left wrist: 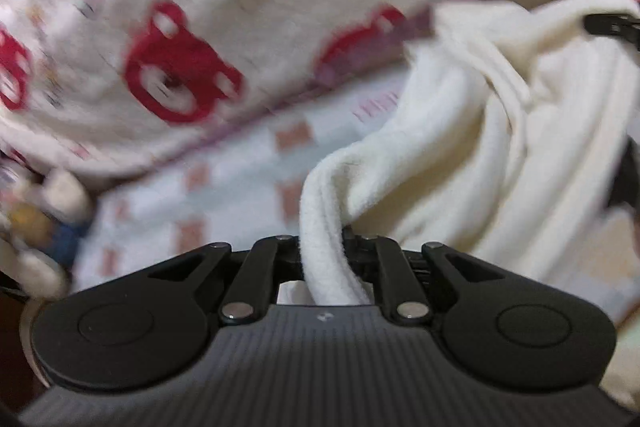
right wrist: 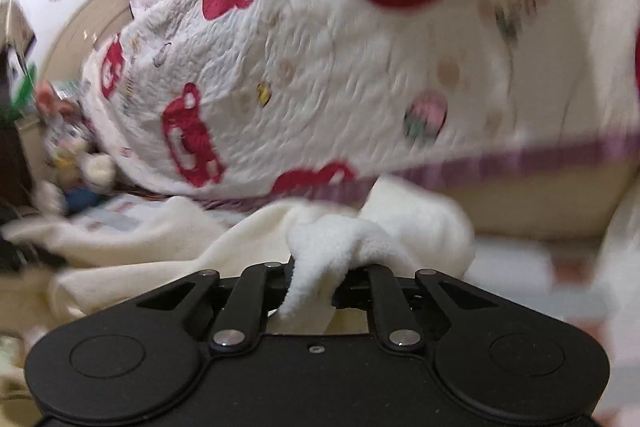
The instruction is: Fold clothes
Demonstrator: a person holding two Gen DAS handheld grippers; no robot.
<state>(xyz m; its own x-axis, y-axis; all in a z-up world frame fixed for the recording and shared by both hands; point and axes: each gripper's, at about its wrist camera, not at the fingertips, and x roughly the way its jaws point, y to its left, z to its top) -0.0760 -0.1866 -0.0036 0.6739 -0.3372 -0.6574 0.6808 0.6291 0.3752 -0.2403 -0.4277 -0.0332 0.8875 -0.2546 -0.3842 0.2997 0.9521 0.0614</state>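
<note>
Bedding fills the background — a patterned bed sheet (left wrist: 224, 187) with pale blue and orange squares is spread below, and a quilt (left wrist: 172, 27) printed with red bears is heaped behind it, blurred by motion. One cream fleece garment (left wrist: 500, 131) is seen, and it is gripped at two points.

At the left gripper (left wrist: 326, 251) a bunched fold of the cream fleece is clamped between the jaws, which are drawn in narrow around it. From there the cloth is carried up and to the right, where its bulk hangs in thick folds. At the far right edge of the left view a dark gripper tip is glimpsed against the cloth, taken to be the other gripper, though that cannot be told for sure.

At the right gripper (right wrist: 316, 267) another wad of the same garment (right wrist: 180, 239) is pinched, jaws likewise closed down on it. Here the rest of the fabric is laid out to the left and low, over the bed.

So the garment's long run is stretched between the two grippers — each is as near to it as the other, since both are on it. Whether it is being spread flat or brought over into a fold cannot be settled; its shape is too rumpled to judge.

Counted: one cream garment, one quilt, two grippers. A few soft toys (right wrist: 80, 163) are seen at the left, too blurred to count.
</note>
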